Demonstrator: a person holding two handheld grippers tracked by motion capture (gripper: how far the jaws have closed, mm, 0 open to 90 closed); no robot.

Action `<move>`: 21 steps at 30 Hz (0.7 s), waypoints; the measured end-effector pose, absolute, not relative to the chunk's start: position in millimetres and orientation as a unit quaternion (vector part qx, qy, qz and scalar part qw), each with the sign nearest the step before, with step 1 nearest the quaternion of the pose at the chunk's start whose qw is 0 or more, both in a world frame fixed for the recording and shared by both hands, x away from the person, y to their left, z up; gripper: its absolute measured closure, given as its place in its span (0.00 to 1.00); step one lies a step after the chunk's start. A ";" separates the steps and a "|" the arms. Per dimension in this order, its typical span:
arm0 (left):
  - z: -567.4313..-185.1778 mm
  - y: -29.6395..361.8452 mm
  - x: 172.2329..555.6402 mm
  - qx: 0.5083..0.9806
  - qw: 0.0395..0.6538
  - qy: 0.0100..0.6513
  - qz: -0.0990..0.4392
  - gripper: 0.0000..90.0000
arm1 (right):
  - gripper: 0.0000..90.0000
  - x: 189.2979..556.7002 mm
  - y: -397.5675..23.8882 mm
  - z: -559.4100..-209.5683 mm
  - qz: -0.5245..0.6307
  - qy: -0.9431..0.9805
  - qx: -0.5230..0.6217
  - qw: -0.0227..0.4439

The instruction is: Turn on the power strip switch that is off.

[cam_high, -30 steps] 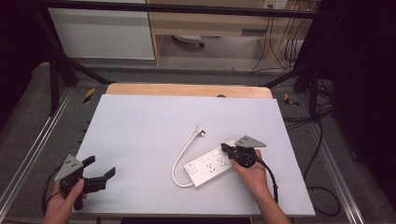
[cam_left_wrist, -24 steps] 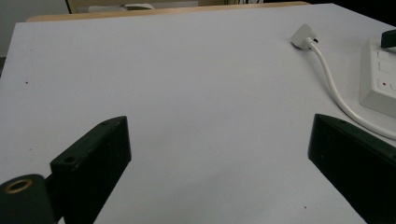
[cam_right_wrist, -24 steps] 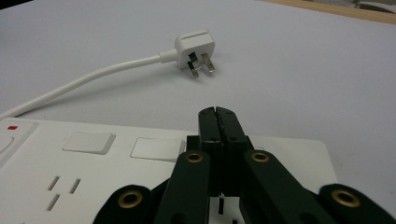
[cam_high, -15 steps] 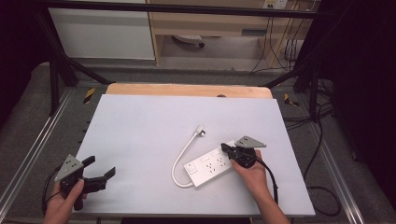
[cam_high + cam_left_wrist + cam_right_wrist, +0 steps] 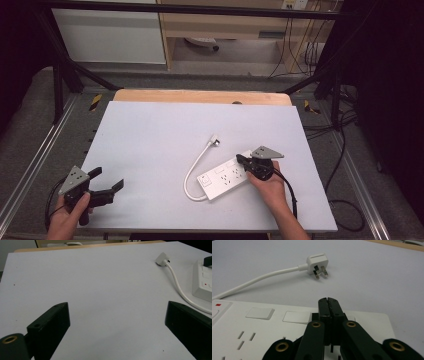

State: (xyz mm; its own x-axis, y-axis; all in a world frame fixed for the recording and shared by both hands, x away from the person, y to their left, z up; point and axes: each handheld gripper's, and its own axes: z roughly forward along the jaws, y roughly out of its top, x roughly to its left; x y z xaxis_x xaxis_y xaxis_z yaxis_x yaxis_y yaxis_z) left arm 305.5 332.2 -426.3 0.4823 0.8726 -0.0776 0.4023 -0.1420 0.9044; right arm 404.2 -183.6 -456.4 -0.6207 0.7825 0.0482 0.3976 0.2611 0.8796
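Note:
A white power strip (image 5: 223,179) (image 5: 262,325) (image 5: 203,282) lies on the pale table, right of centre. Its white cable (image 5: 195,167) (image 5: 181,292) loops round to a white plug (image 5: 214,140) (image 5: 317,263) (image 5: 162,258) lying pins-up beyond it. My right gripper (image 5: 241,161) (image 5: 328,301) hovers over the strip's right end, jaws pressed together with nothing between them, tips just above a rocker switch. My left gripper (image 5: 106,180) (image 5: 117,322) rests near the table's front left corner, jaws spread wide over bare table.
The table (image 5: 165,130) has a wooden strip (image 5: 200,96) along its far edge. Black frame bars and cables (image 5: 340,165) run along the right side. Shelving (image 5: 225,30) stands beyond the table.

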 end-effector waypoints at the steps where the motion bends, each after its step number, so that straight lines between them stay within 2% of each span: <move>1: -426.4 332.2 305.7 0.715 0.480 0.446 0.245 0.07 | 1.00 403.9 -183.9 -456.1 0.472 0.766 0.385 0.205; 21: -426.3 331.8 305.7 0.716 0.479 0.444 0.247 0.07 | 1.00 403.2 -192.2 -445.8 0.500 0.741 0.390 0.220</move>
State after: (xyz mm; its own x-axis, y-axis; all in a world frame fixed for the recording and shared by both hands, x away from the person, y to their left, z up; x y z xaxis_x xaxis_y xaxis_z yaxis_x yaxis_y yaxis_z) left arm 305.7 331.8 -426.3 0.4836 0.8723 -0.0725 0.3993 -0.1461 0.9051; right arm 403.2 -192.2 -445.8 -0.5995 0.7978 0.0641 0.3583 0.1959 0.9128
